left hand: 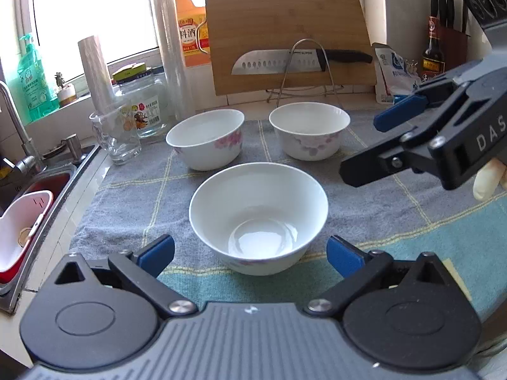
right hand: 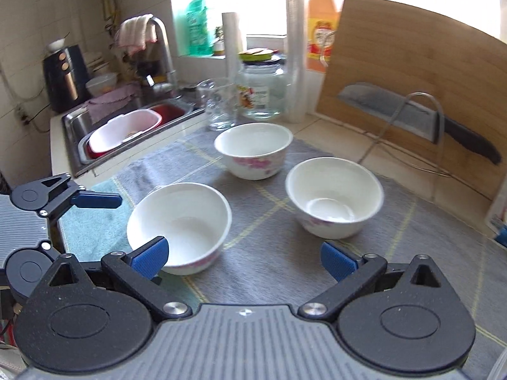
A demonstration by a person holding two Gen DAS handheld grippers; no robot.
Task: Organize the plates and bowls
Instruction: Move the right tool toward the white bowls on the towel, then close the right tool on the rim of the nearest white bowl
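White letters "DAS" mark the right hand-held gripper [left hand: 367, 148], jaws apart; left hand-held gripper [left hand: 250, 253] spread beside the nearest bowl [left hand: 258, 218].

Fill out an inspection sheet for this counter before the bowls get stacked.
Surface: checked cloth spread over the counter, beside the sink.
Job's things: three white floral bowls, near bowl, back-left bowl, back-right bowl; all upright, apart, empty. No plates seen.
Clutter: drinking glass, glass jar, cutting board, knife on a wire rack.
Grippers: left gripper open, flanking the near bowl; right gripper open, empty.
Cables: nothing seen.
Surroundings: window, faucet.
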